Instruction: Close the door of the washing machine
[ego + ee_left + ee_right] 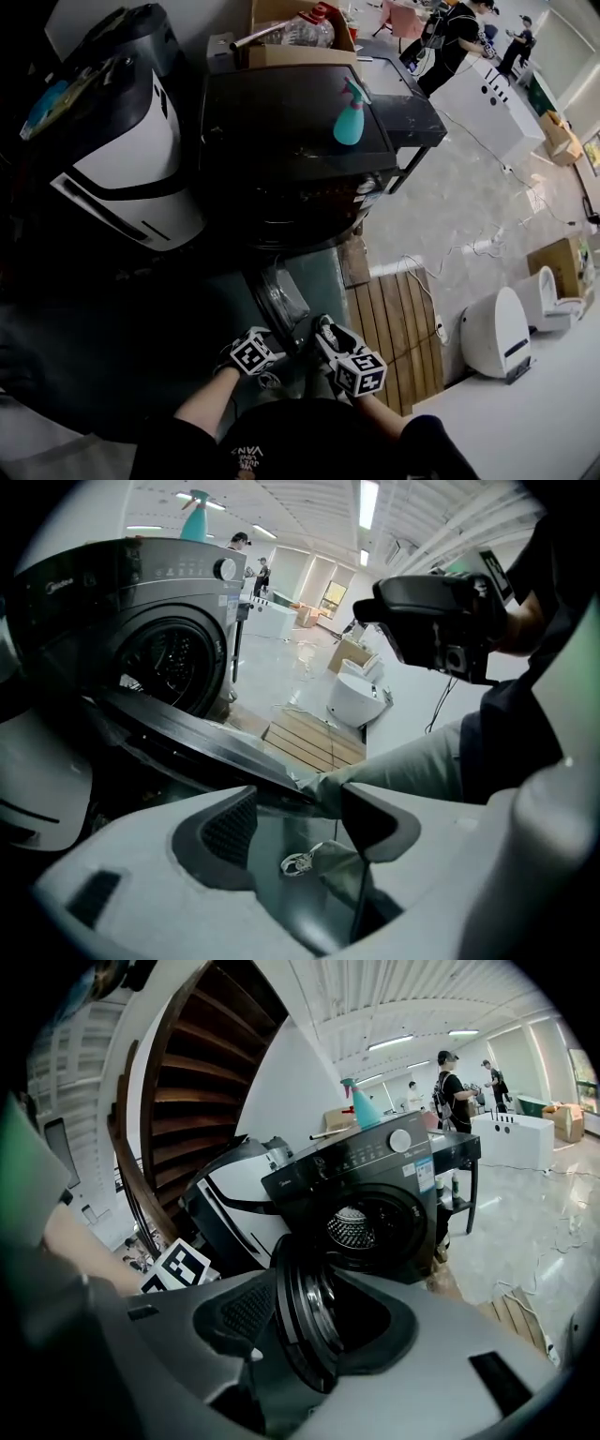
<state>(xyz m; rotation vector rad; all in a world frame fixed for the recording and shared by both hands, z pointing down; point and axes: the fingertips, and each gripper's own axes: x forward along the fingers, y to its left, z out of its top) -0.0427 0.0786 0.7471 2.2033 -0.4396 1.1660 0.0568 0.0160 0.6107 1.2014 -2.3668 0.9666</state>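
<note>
The black front-loading washing machine [281,141] stands with its round door [278,298] swung out toward me. A teal spray bottle [350,117] sits on its top. My left gripper [258,352] is at the door's left and my right gripper [337,347] at its right. In the left gripper view the left gripper [300,822] is open; the door's edge [187,738] runs just past its tips, with only floor and a shoe between them. In the right gripper view the right gripper [314,1321] is open, and the door's rim [302,1316] stands between its fingers, close to the left one.
A white and black appliance [131,159] stands left of the machine. A wooden pallet [394,328] lies on the floor at the right, with white units [497,333] and loose cables beyond. People [459,28] stand at a white counter at the back.
</note>
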